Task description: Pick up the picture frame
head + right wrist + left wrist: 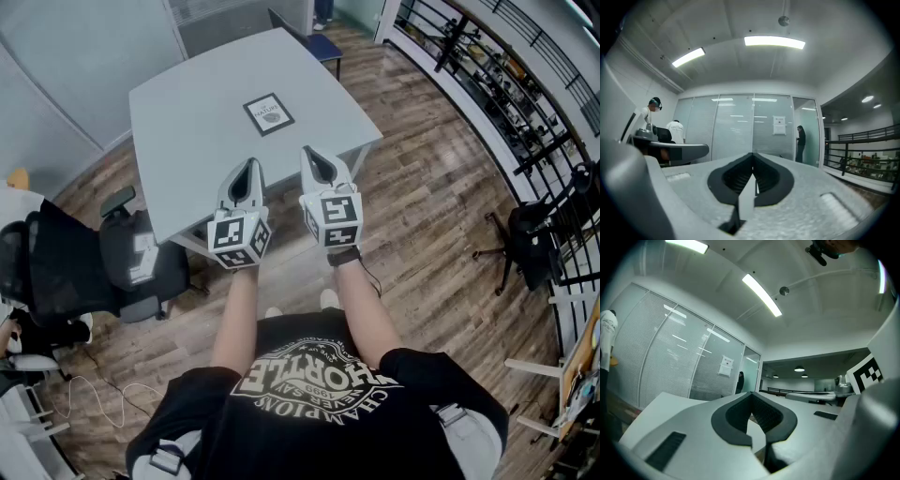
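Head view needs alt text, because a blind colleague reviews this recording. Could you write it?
A person looks down at the shut, empty left tongs and right tongs, held side by side over the near edge of a grey table. A picture frame lies flat on the table beyond them, untouched. An office chair stands at left.

table top (192, 127): bare around picture frame (269, 113) | left edge: office chair (131, 261) close | far corner: blue chair (324, 45)

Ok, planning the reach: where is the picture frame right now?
In the head view the picture frame lies flat on the grey table, ahead of the left gripper and right gripper.
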`<action>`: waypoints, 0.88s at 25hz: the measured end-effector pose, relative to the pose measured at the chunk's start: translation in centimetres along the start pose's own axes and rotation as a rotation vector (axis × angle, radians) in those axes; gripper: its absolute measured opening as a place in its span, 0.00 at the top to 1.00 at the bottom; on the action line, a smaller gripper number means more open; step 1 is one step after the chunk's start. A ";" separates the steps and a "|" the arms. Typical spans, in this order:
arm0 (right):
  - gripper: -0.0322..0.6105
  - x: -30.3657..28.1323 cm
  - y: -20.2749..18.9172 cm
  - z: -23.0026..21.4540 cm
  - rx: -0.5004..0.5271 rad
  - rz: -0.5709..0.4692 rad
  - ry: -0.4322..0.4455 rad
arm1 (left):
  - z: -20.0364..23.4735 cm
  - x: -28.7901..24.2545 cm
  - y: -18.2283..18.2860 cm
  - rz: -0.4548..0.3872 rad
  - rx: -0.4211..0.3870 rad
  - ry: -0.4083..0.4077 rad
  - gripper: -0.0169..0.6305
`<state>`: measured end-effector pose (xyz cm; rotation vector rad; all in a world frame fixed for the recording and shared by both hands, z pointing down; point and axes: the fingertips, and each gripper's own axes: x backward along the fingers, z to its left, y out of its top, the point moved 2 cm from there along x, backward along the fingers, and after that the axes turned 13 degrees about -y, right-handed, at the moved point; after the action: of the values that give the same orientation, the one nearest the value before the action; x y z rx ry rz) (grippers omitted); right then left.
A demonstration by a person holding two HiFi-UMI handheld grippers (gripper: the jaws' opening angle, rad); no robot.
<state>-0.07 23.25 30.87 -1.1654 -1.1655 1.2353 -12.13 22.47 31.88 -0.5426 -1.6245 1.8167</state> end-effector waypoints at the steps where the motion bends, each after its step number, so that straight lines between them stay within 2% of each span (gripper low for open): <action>1: 0.95 -0.2 -0.2 -0.6 -0.003 0.016 -0.014 | -0.3 -0.4 -0.2 0.002 -0.002 0.006 0.97; 3: 0.95 -0.5 -0.4 -1.9 -0.012 0.037 -0.026 | -1.0 -1.4 -0.6 0.008 -0.003 0.022 0.97; 8: 0.95 -1.1 -0.2 -4.9 -0.027 0.027 0.031 | -3.1 -4.4 -1.5 0.041 0.003 0.067 0.97; 16: 0.95 -2.1 0.6 -11.2 -0.051 -0.003 0.103 | -6.9 -8.8 -1.2 0.020 -0.034 0.137 0.96; 22: 0.95 -2.8 -1.0 -14.0 -0.088 0.025 0.141 | -8.5 -10.2 -2.5 0.042 -0.053 0.182 0.96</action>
<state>13.96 20.41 31.00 -1.3146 -1.1124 1.1106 1.34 21.62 31.97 -0.7490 -1.5507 1.7049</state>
